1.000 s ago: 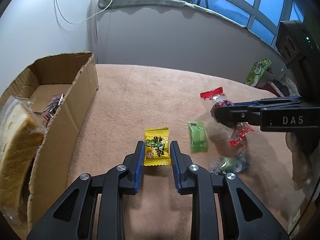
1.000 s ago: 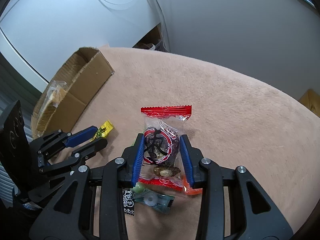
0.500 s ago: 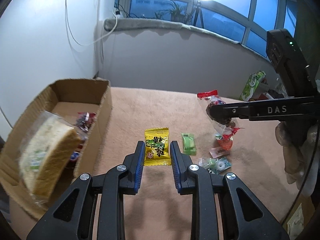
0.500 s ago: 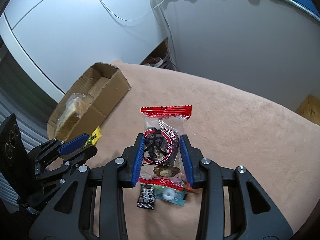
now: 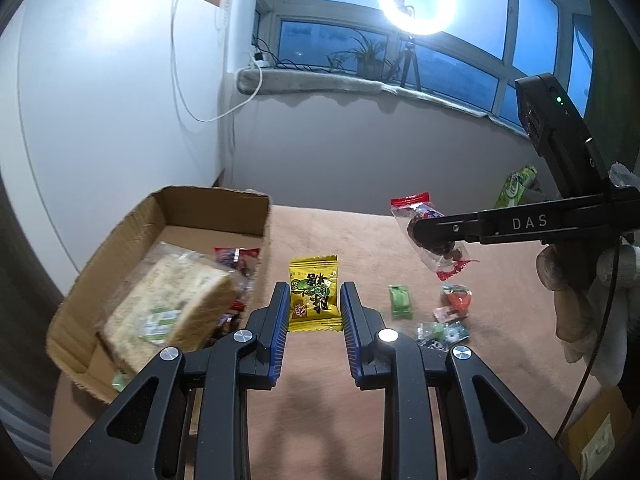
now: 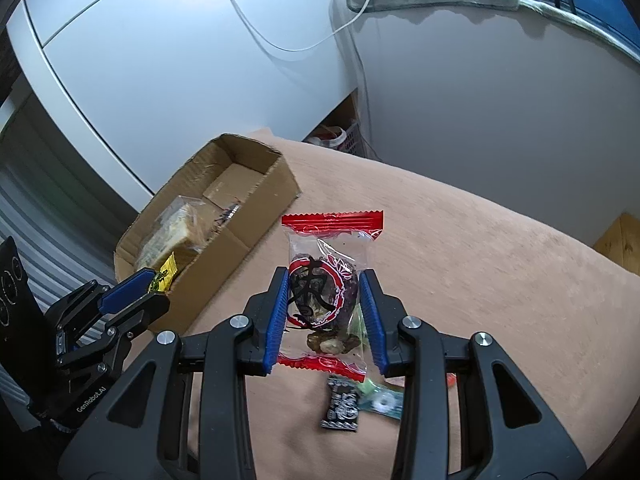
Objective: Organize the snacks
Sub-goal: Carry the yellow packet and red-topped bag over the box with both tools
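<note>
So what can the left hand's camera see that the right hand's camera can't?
Only the left wrist view shows the ring light, the window plant and the small green packet on the blanket.

Only the right wrist view shows the black packet lying flat.

Both show the cardboard box with wrapped bread inside, the left gripper shut on the yellow packet, and the right gripper shut on the red-edged clear packet.

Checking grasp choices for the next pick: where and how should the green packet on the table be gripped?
Grip the green packet across its short width at mid-length, coming straight down from above. It lies flat and apart from the other wrappers, its long sides clear for the jaws.
</note>
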`<state>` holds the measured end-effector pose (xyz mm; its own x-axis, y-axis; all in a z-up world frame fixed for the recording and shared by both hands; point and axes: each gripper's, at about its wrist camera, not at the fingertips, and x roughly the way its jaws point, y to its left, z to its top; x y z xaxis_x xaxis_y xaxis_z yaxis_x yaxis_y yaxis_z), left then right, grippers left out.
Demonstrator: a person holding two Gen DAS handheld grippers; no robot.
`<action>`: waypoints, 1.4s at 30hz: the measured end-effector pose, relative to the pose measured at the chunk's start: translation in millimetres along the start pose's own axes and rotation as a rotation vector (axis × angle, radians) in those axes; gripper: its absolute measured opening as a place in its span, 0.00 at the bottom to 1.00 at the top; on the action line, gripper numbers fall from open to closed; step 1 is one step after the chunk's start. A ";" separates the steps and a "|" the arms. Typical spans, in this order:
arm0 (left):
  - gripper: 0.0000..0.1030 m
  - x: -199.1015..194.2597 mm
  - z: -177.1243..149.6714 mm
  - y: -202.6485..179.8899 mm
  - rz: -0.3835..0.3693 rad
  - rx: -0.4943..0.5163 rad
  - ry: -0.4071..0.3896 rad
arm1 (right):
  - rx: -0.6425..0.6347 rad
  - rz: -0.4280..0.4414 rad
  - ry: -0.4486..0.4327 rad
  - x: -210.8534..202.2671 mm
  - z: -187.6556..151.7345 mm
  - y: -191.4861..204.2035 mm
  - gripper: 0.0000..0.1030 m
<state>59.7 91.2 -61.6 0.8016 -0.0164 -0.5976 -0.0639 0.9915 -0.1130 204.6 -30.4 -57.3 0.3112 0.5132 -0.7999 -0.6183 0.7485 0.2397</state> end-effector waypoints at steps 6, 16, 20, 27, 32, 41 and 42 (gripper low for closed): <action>0.23 -8.4 -0.3 20.6 0.026 -0.020 -0.017 | -0.028 0.008 -0.007 5.9 13.5 22.4 0.36; 0.23 -22.3 -1.6 68.9 0.092 -0.071 -0.038 | -0.068 0.027 -0.011 26.4 38.8 58.9 0.36; 0.23 -26.4 -2.2 88.1 0.124 -0.091 -0.038 | -0.083 0.033 -0.007 35.6 47.4 70.6 0.36; 0.23 -24.6 -4.3 114.3 0.172 -0.122 -0.029 | -0.104 0.043 -0.002 50.2 61.1 84.5 0.36; 0.23 -19.4 -7.6 128.9 0.201 -0.141 -0.014 | -0.109 0.051 0.002 58.4 69.7 89.4 0.36; 0.23 -6.1 -12.5 141.4 0.251 -0.155 0.022 | -0.127 0.068 0.022 78.7 82.7 99.2 0.36; 0.23 -4.9 -12.7 141.8 0.256 -0.157 0.023 | -0.130 0.069 0.028 82.5 83.7 101.0 0.36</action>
<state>39.1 230.2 -84.8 0.7342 0.2267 -0.6400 -0.3546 0.9319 -0.0767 228.2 122.7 -53.1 0.2453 0.5486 -0.7993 -0.7268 0.6497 0.2229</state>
